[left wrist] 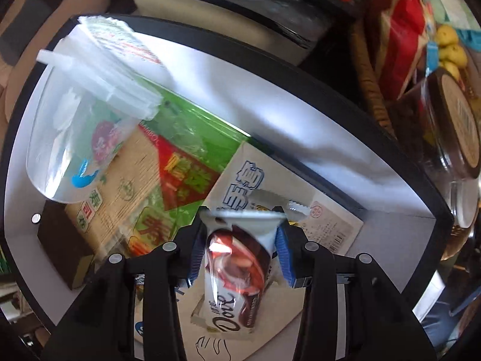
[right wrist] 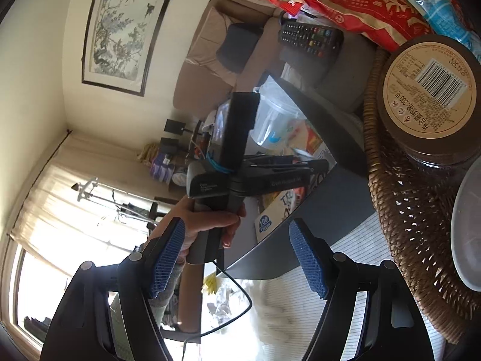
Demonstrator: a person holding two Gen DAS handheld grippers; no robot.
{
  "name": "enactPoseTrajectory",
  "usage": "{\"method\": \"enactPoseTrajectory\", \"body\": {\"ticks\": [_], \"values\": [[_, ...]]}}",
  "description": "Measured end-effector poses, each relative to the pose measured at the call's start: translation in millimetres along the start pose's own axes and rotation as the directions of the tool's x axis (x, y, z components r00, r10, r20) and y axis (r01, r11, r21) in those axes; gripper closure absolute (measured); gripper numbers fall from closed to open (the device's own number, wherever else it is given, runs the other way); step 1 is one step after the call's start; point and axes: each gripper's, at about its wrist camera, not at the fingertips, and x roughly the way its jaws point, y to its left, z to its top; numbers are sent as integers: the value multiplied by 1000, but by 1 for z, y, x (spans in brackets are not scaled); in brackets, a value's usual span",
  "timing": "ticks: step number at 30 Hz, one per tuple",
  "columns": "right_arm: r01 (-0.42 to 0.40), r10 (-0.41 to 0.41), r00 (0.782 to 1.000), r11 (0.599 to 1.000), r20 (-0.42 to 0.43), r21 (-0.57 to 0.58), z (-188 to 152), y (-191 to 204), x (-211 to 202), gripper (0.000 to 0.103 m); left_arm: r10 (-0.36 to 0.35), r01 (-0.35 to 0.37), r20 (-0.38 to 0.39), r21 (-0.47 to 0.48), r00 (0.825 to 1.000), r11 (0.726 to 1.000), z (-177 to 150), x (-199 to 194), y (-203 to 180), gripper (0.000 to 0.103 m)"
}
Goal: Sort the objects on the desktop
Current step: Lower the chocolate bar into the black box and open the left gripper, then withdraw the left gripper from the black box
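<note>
A: Left wrist view. The left gripper (left wrist: 242, 240) pointed down into the black-rimmed tray (left wrist: 390, 177), its blue pads (left wrist: 284, 252) flanking a chocolate snack packet (left wrist: 234, 273). Were they clamped?

B: The packet sat between them over a white carton (left wrist: 288, 192); whether they pressed on it could not be told. Presumably snacks were being grouped in this tray, beside the green pack (left wrist: 192, 138) and clear plastic cup (left wrist: 81, 126).

A: And the right gripper (right wrist: 237, 261)?

B: Jaws apart, empty, held beside the wicker basket (right wrist: 421, 225), probably waiting clear of the tray.
</note>
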Motion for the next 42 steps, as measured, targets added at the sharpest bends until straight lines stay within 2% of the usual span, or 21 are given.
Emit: {"method": "enactPoseTrajectory", "body": {"ticks": [2, 4, 7, 10, 12, 13, 15, 16, 17, 18, 19, 21, 22, 23, 26, 30, 33, 35, 37, 40, 42], "values": [[2, -2, 1000, 1000, 4, -5, 0, 0, -1, 28, -48, 48, 21, -5, 999, 999, -4, -7, 0, 53], [6, -6, 1000, 1000, 9, -9, 1, 0, -2, 27, -61, 62, 41, -10, 997, 998, -9, -16, 5, 47], [6, -6, 1000, 1000, 13, -2, 1, -2, -1, 27, -80, 83, 50, -65, 996, 994, -19, -19, 23, 46], [9, -9, 1000, 1000, 8, -4, 0, -1, 0, 27, -170, 173, 33, -106, 985, 979, -32, -10, 35, 46], [9, -9, 1000, 1000, 4, -9, 0, 2, 1, 27, -242, 242, 15, -115, 970, 963, -42, -1, 34, 45], [11, -11, 1000, 1000, 3, -12, 1, 3, 1, 27, -290, 289, 6, -119, 957, 950, -46, 2, 31, 44], [15, -15, 1000, 1000, 2, -14, 2, 4, 1, 27, -417, 414, 5, -131, 909, 901, -54, 1, 29, 43], [19, -19, 1000, 1000, 4, -15, 2, 3, 0, 27, -492, 488, 13, -150, 871, 860, -56, -2, 31, 43], [22, -22, 1000, 1000, 7, -14, 3, 3, 0, 27, -543, 540, 27, -160, 839, 827, -58, -6, 33, 43], [25, -25, 1000, 1000, 9, -11, 3, 3, -1, 27, -553, 552, 37, -150, 832, 821, -59, -11, 33, 41], [26, -26, 1000, 1000, 11, -6, 3, 1, -1, 27, -531, 530, 37, -135, 847, 837, -59, -16, 34, 41], [27, -27, 1000, 1000, 16, -1, 3, 0, -2, 27, -407, 408, 39, -119, 913, 905, -56, -23, 40, 41], [27, -27, 1000, 1000, 15, -2, 3, 1, -1, 27, -345, 348, 46, -128, 938, 929, -57, -26, 44, 41], [28, -28, 1000, 1000, 12, -6, 2, 1, -1, 27, -303, 308, 54, -138, 951, 941, -60, -27, 50, 41], [37, -37, 999, 999, 4, -22, 1, 4, 3, 27, -292, 305, 100, -168, 951, 937, -71, -34, 64, 41], [55, -55, 999, 997, -1, -46, 0, 11, 10, 27, -203, 229, 143, -192, 969, 954, -87, -54, 66, 34], [141, -143, 990, 983, -7, -116, -5, 23, 19, 27, -124, 168, 198, -223, 972, 960, -122, -68, 68, 26], [199, -202, 979, 965, 2, -171, -10, 32, 27, 27, -80, 134, 224, -239, 971, 962, -127, -81, 50, 21], [235, -239, 971, 949, 7, -208, -15, 39, 35, 27, -45, 115, 263, -258, 964, 959, -146, -90, 48, 20], [291, -293, 955, 918, 32, -269, -20, 51, 49, 28, 15, 95, 331, -313, 943, 945, -179, -101, 45, 20], [324, -323, 945, 896, 56, -303, -24, 59, 57, 27, 29, 109, 365, -350, 930, 930, -197, -106, 46, 20]]}}
